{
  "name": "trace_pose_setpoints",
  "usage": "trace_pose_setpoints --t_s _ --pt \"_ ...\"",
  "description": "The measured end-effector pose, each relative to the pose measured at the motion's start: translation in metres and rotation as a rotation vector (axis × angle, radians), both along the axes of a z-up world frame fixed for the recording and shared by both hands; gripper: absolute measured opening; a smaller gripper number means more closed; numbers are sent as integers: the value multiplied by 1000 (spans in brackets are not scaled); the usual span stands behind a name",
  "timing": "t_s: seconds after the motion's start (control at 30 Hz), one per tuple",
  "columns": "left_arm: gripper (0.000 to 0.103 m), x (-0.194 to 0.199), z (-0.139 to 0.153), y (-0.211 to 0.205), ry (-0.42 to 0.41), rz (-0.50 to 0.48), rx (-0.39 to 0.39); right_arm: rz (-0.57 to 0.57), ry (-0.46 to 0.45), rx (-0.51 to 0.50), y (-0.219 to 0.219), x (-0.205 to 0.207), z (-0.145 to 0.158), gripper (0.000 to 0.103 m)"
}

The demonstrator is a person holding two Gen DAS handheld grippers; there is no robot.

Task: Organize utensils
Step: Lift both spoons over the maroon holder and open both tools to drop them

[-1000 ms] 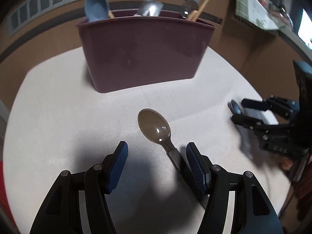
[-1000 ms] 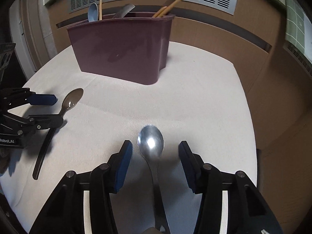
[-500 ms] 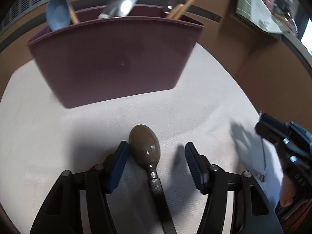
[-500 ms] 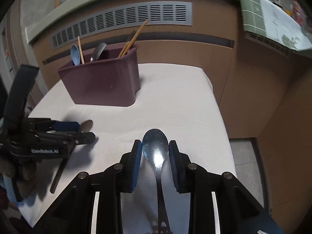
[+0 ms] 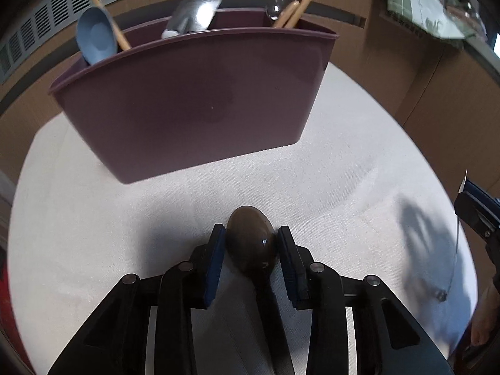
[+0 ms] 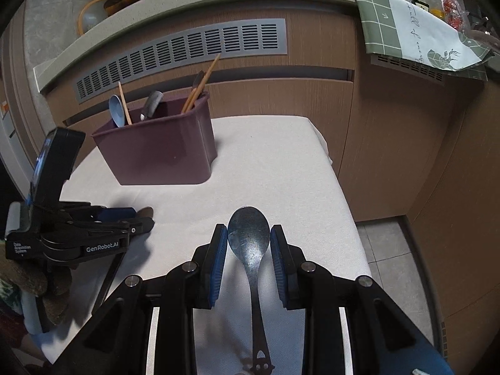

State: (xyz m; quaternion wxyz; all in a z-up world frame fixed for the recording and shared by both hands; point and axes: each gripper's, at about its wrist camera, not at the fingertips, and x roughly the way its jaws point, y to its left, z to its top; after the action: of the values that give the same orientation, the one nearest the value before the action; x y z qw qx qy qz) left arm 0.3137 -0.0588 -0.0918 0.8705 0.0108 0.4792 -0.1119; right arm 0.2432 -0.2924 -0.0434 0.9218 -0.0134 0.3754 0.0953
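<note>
A maroon utensil holder (image 5: 193,100) stands at the back of the white table; it also shows in the right wrist view (image 6: 159,153). It holds a blue spoon (image 5: 95,39), metal spoons and wooden chopsticks (image 5: 300,3). My left gripper (image 5: 251,243) is shut on a brown spoon (image 5: 251,240), its bowl between the blue pads, close in front of the holder. My right gripper (image 6: 248,243) is shut on a metal spoon (image 6: 248,237) and holds it raised above the table's right side. The left gripper also shows in the right wrist view (image 6: 137,218).
The white cloth-covered table (image 6: 275,168) ends at a right edge with tiled floor (image 6: 390,250) below. A wooden cabinet with a grey vent (image 6: 187,50) stands behind. A green checked cloth (image 6: 406,28) hangs from the counter at the upper right.
My left gripper has shut on the brown spoon and moved closer to the holder. My right gripper has shut on the metal spoon and lifted it well above the table.
</note>
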Motion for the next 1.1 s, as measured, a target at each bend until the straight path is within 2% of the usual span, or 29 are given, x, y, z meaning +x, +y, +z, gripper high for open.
trace_pose_setpoints --t_s 0.1,0.23,0.37,0.5,0.67,0.8,0.9,1.03,1.1 --pt "35 -22 9 18 -8 22 -124 7 -19 -4 3 -7 8 25" --pt "35 -68 39 38 -139 28 -214 32 -33 23 8 -16 18 25" --pt "35 -100 58 50 -216 29 -221 44 -44 47 15 -16 24 25" --pt "35 -120 66 55 -278 13 -188 61 -68 8 29 -19 28 25" --pt "35 -118 83 56 -323 14 -237 67 -81 -7 36 -21 33 25" --pt "35 -119 106 61 -412 25 -245 50 -115 -17 36 -20 42 25" --pt "35 -119 137 69 -515 38 -242 39 -162 3 35 -19 60 25" --pt "35 -114 227 88 -835 67 -299 84 -353 -4 44 -11 136 25" --pt "35 -104 259 93 -967 82 -311 112 -454 14 50 -5 182 25"
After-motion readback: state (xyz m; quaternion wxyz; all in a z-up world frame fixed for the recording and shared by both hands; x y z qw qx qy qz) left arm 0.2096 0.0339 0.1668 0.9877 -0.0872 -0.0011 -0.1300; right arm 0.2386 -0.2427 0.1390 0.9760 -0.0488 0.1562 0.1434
